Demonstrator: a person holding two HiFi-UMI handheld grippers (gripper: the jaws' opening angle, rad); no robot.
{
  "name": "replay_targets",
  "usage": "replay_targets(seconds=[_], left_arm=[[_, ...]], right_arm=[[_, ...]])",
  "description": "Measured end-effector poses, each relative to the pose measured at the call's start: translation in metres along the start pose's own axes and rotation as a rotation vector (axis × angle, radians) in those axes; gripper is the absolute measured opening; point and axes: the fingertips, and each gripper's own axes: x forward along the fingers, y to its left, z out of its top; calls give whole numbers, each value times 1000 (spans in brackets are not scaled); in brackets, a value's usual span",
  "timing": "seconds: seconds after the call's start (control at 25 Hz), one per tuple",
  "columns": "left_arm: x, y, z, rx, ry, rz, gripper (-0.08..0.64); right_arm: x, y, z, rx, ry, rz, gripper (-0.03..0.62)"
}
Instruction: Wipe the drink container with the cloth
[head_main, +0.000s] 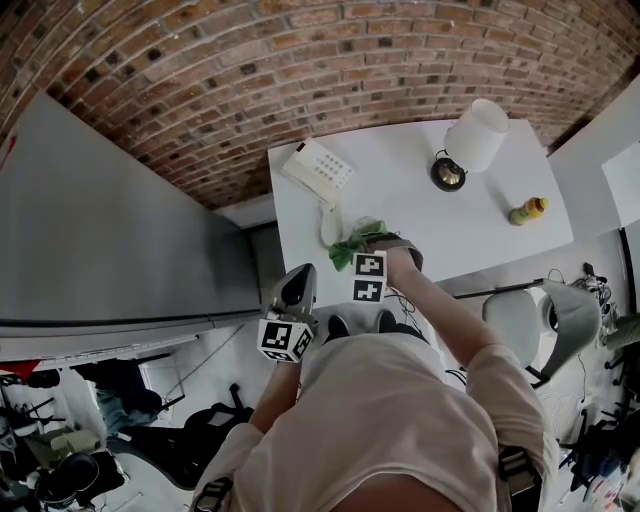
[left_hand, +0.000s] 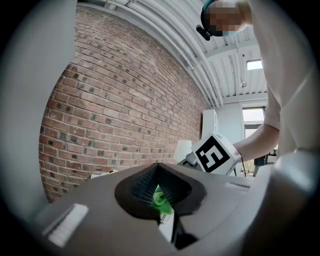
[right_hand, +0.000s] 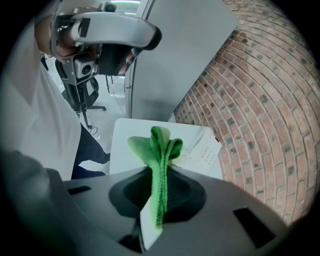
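Now the drink container (head_main: 528, 210), a small yellow bottle, sits near the right edge of the tabletop (head_main: 400, 205), and nothing touches it. I cannot tell if it stands or lies. The green cloth (head_main: 350, 248) is pinched tight in the right gripper (head_main: 385, 245) at the near edge, well apart from the bottle. The bottle is off to that gripper's right, so I think the cloth must go that way. The left gripper (head_main: 298, 285) is farther off, its jaws squeezed on a green bit (left_hand: 160, 197) I cannot name.
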Motion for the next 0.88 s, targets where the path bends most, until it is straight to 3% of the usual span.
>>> replay_targets(seconds=[0.88], left_arm=[[-8, -11, -3, 4, 2, -15, 11]], right_arm=[[-10, 24, -14, -9, 36, 3, 43]])
